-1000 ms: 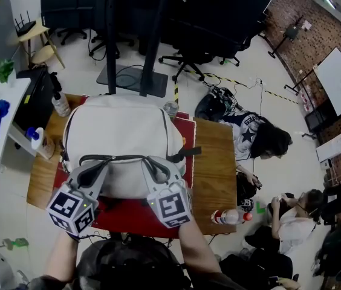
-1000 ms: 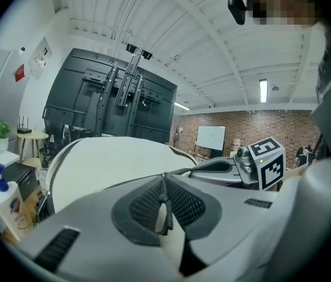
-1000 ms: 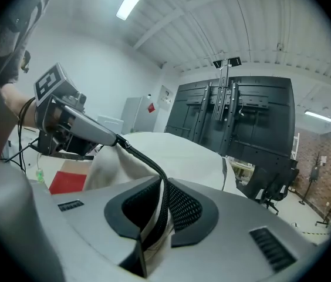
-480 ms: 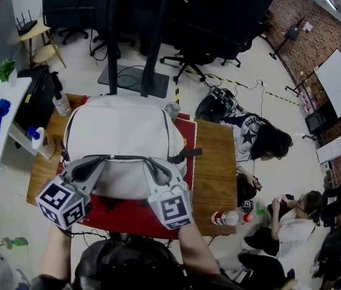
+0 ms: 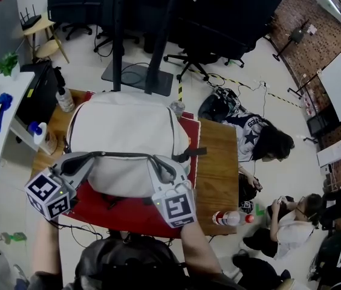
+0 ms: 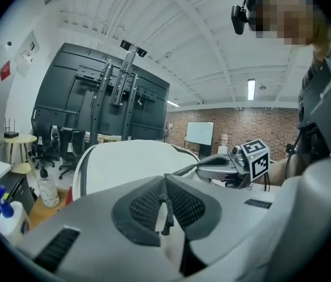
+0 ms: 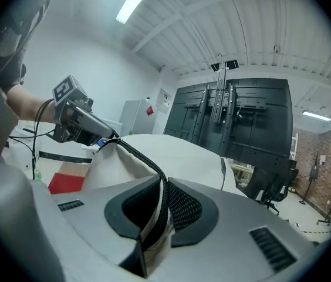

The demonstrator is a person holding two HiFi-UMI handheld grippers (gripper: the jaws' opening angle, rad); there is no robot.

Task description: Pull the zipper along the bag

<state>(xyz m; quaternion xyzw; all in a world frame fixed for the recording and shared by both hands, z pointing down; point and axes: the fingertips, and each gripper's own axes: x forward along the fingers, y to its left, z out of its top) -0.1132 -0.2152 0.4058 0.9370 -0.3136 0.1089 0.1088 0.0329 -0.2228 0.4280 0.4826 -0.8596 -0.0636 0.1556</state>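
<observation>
A white backpack (image 5: 125, 138) lies on a red mat (image 5: 131, 213) on the wooden table (image 5: 217, 162). Its dark zipper (image 5: 125, 155) runs along the near edge between my two grippers. My left gripper (image 5: 93, 156) is at the bag's near left corner, shut on the thin dark zipper pull (image 6: 165, 207). The right gripper (image 5: 157, 161) stands further right, shut on the bag's fabric edge with the zipper track (image 7: 161, 207) between its pads. From there the zipper (image 7: 136, 154) stretches away to the left gripper (image 7: 80, 122). The right gripper (image 6: 230, 166) shows beyond the bag (image 6: 130, 157).
A clear bottle (image 5: 65, 99) and a spray bottle (image 5: 39, 135) stand at the table's left end. Another bottle (image 5: 231, 217) lies at the front right corner. People sit on the floor (image 5: 261, 141) to the right. A black stand (image 5: 152, 41) rises behind the table.
My left gripper has moved left and outward along the bag's near edge with the zipper pull in it. The right gripper has stayed in place on the fabric.
</observation>
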